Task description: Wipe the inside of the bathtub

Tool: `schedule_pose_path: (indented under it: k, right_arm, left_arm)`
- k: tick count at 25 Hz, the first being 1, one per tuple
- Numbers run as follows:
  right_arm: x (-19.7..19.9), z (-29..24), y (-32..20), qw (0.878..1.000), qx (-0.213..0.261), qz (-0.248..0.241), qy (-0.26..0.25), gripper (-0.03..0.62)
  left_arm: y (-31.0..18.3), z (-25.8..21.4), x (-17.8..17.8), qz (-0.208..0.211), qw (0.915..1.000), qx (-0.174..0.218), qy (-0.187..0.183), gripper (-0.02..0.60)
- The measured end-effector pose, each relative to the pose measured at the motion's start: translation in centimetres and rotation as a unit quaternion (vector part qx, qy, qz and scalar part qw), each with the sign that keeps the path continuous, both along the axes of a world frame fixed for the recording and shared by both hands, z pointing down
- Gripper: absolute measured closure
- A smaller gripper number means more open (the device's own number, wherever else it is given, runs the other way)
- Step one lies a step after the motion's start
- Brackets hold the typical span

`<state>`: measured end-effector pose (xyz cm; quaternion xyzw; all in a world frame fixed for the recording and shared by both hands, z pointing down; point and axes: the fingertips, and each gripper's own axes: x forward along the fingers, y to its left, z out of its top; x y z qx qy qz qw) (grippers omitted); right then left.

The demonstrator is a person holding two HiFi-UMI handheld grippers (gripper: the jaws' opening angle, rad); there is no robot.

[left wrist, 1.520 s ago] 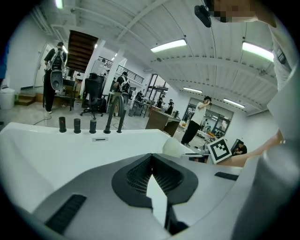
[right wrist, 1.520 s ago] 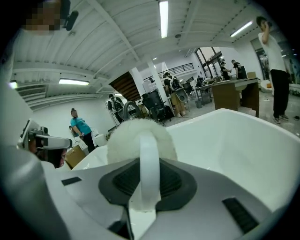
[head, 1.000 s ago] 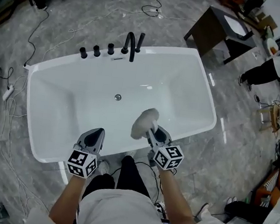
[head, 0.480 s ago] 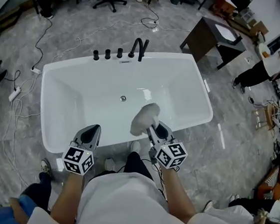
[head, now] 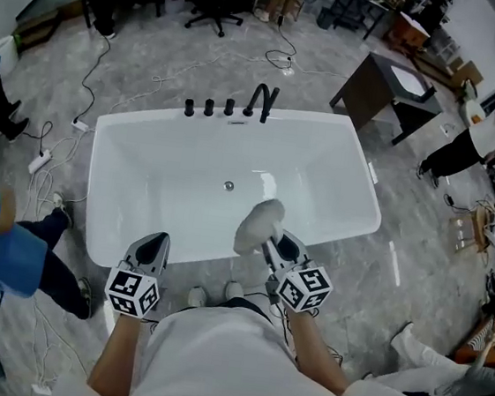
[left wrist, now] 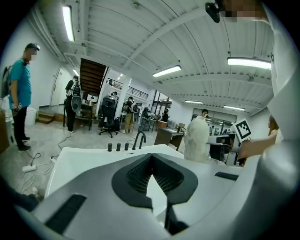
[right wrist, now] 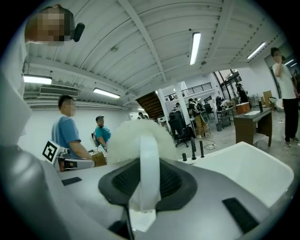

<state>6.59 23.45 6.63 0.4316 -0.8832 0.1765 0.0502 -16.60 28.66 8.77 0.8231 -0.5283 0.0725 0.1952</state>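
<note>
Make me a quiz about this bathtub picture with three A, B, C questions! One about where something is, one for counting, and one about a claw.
1. Where is the fluffy white brush?
A) above the white bathtub, by its near side
B) on the floor
C) on a chair

2. How many small black knobs stand left of the curved black faucet?
A) one
B) three
C) five

3. The left claw is:
A) shut and empty
B) holding a sponge
C) wide open

Answers: 1 A, the right claw holds it up there; 2 B, three stand in a row; 3 A, its jaws meet with nothing between.
</note>
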Motion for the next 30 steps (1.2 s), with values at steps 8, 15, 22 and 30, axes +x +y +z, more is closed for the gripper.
schedule_pose_path:
  k: [8, 15, 22, 30]
  right_arm:
    - [1.8, -2.0, -0.7, 0.999, 0.024, -0.025, -0.019, 0.494]
    - [4.7, -1.7, -0.9, 0.999, 0.024, -0.020, -0.010, 0.496]
    - [6.4, -1.3, -0.2, 1.000, 0.020, -0.017, -0.003, 0.496]
    - [7.1, -1.2, 0.0, 1.000, 0.023, -0.013, 0.006, 0.496]
  left_arm:
    - [-0.4, -1.8, 1.9, -0.037, 0.9991, 0.020, -0.006, 0.569]
    - [-0.8, -2.0, 3.9, -0.061, 0.9979, 0.019, -0.004, 0.569]
    - [-0.9, -2.0, 5.6, -0.055, 0.9983, 0.019, -0.008, 0.569]
    - [-1.3, -2.4, 5.5, -0.060, 0.9978, 0.026, -0.007, 0.569]
